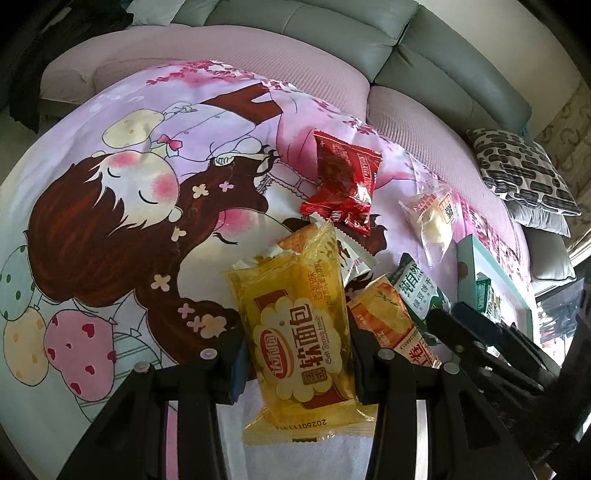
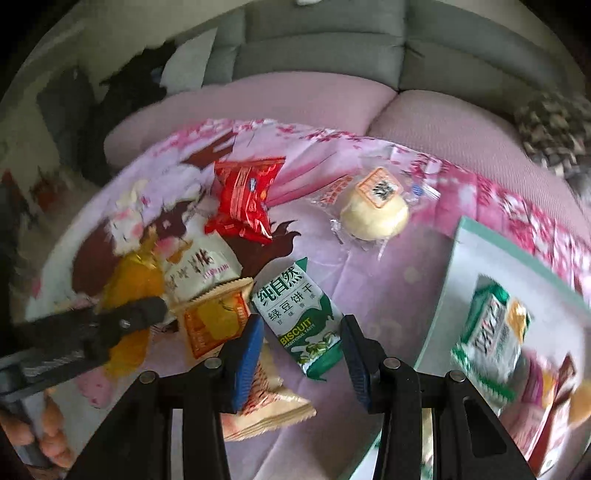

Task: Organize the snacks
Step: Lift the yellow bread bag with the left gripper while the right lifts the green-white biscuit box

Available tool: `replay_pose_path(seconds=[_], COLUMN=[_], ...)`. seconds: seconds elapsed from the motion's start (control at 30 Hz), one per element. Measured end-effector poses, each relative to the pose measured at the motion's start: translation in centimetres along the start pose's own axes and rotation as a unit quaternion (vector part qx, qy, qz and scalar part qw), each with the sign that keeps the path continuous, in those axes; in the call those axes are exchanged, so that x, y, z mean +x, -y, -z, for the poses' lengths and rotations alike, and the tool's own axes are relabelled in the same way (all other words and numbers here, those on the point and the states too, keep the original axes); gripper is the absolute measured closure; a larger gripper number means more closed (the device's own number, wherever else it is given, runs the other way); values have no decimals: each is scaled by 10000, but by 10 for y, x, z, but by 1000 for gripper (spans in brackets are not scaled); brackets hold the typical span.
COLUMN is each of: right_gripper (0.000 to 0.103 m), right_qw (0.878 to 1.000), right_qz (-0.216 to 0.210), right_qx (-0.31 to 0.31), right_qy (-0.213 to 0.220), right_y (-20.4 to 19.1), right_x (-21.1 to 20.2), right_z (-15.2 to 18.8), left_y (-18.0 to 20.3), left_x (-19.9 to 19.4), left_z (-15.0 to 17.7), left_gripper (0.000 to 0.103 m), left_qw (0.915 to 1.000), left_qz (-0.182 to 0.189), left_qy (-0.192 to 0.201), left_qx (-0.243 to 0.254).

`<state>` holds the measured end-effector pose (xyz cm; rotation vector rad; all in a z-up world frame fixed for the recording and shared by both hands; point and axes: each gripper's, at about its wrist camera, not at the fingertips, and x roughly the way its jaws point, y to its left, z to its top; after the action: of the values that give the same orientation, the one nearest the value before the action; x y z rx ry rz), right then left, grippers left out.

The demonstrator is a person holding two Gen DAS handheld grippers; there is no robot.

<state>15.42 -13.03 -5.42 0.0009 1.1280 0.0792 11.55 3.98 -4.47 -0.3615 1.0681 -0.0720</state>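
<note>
My left gripper is shut on a yellow soft-bread packet, held above the cartoon cloth; it also shows in the right wrist view, with the left gripper's finger across it. My right gripper is open, its jaws on either side of a green-and-white biscuit packet that lies on the cloth. In the left wrist view the right gripper's fingers show by that packet. A teal-rimmed box at the right holds several snacks.
On the cloth lie a red packet, a clear-wrapped pale bun, a white packet, an orange packet and a beige packet. A grey sofa and patterned cushion stand behind.
</note>
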Motion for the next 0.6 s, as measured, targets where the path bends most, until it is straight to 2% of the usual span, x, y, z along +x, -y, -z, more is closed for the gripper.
replay_pose_path(seconds=[0.17, 0.23, 0.6], right_gripper=[45, 45, 43], right_qw=[9989, 9980, 9963], right_qz=[172, 281, 318], right_qx=[-425, -562, -791], right_qy=[-81, -113, -149], right_y=[-2, -2, -4], right_x=[13, 17, 30], right_z=[-5, -8, -21], left_y=[-2, -4, -6], left_x=[0, 2, 3], left_z=[-1, -1, -1], left_gripper=[58, 58, 58], left_qw=[10000, 10000, 10000], left_qz=[12, 21, 29], left_qy=[-7, -20, -42], left_qx=[-7, -13, -30])
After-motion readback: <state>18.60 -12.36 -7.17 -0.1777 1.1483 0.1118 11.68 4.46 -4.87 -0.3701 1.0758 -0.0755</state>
